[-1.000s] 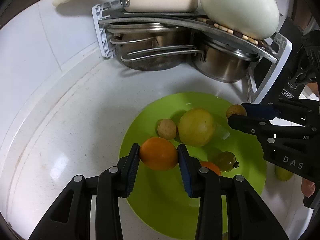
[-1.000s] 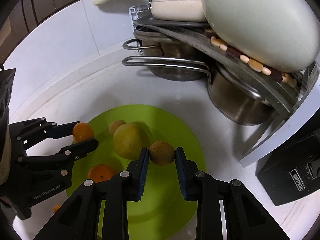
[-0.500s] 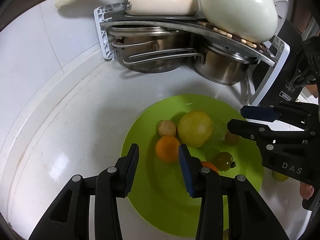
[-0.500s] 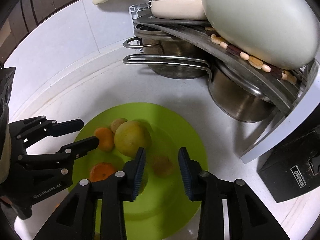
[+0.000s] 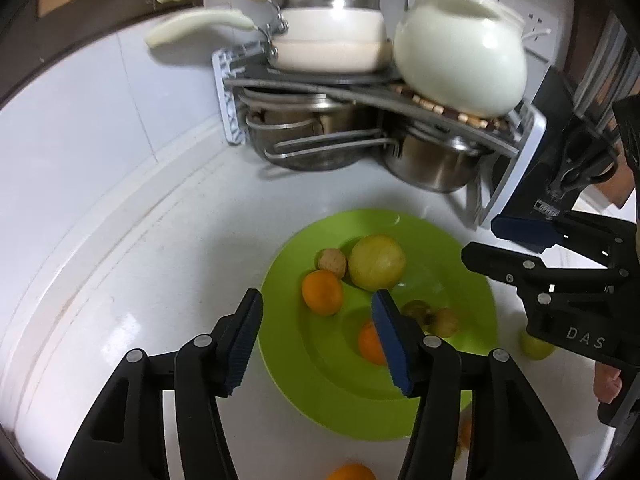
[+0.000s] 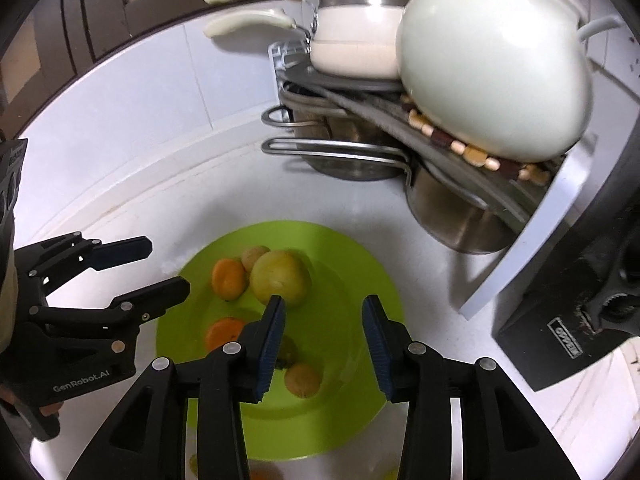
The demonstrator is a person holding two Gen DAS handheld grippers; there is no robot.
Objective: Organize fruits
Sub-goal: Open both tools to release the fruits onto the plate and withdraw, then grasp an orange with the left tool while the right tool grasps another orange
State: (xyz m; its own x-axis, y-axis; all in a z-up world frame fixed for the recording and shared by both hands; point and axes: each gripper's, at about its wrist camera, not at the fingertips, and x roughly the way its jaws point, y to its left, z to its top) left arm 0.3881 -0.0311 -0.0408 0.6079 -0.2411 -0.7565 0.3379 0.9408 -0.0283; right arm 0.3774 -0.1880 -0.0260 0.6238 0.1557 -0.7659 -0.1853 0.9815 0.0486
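Observation:
A green plate (image 5: 440, 236) (image 6: 360, 264) lies on the white counter and holds several fruits: a large yellow fruit (image 5: 377, 257) (image 6: 280, 276), an orange (image 5: 322, 293) (image 6: 229, 278), a small tan fruit (image 5: 332, 263) (image 6: 254, 257), a second orange (image 5: 370, 342) (image 6: 224, 332), a dark green fruit (image 5: 416, 310) and a tan fruit (image 5: 446, 322) (image 6: 303, 379). My left gripper (image 5: 316, 340) (image 6: 160, 264) is open and empty above the plate's left edge. My right gripper (image 6: 324, 340) (image 5: 480, 240) is open and empty above the plate's right side.
A corner rack (image 5: 400, 96) at the back holds steel pots (image 5: 432, 164), cream pans (image 5: 328, 40) and a white kettle (image 5: 460, 56) (image 6: 492, 80). A black box (image 6: 568, 312) stands at right. Loose fruits lie off the plate: a green one (image 5: 534, 346) and an orange (image 5: 352, 472).
Both grippers let go of their fruits onto the plate, opened wide and drew back and up. The orange and the tan fruit now rest on the plate.

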